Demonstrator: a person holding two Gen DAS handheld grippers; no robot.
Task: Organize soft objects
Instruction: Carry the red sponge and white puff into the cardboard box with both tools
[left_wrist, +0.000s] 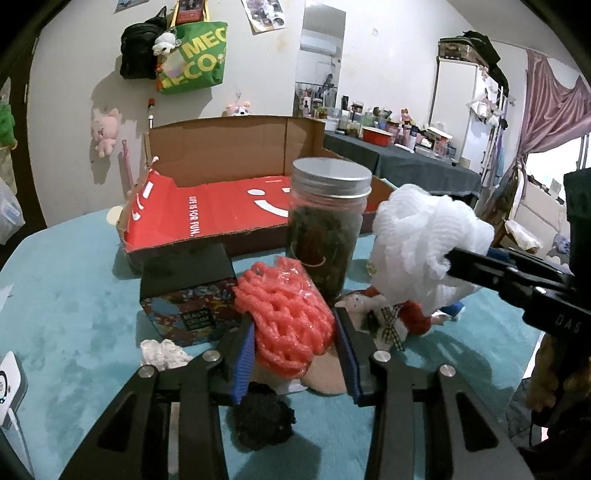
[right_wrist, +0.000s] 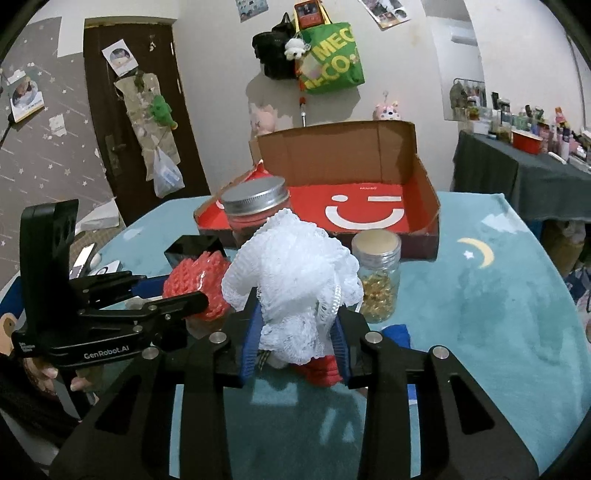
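Coral foam netting (left_wrist: 286, 314) sits pinched between the blue pads of my left gripper (left_wrist: 295, 343), low in the centre of the left wrist view, and white mesh, a bath pouf (right_wrist: 295, 280), is clamped the same way in my right gripper (right_wrist: 295, 347) at the middle of the right wrist view. Both grips bite only the lower part of each bundle; most of each one billows above the jaws.

Behind them, toward the upper middle of both frames, stands the open cardboard box (right_wrist: 424, 184) with its red smiley lining, which I judge to be where the soft things belong. It looks empty so far.

My worry is the glass. A dark-filled jar with a metal lid (left_wrist: 328, 229) stands directly between my left gripper and the box, and a smaller jar of golden capsules (right_wrist: 378, 280) stands just right of the pouf. If I swing either bundle forward low, the loose mesh or a gripper finger could catch a jar and tip it on the soft teal blanket (right_wrist: 498, 314), which gives poor footing.

Springy netting may also slip out of a shallow pinch. The small stuffed doll in red (left_wrist: 391, 317) lies just beneath the pouf, and the pouf's cord might snag it.
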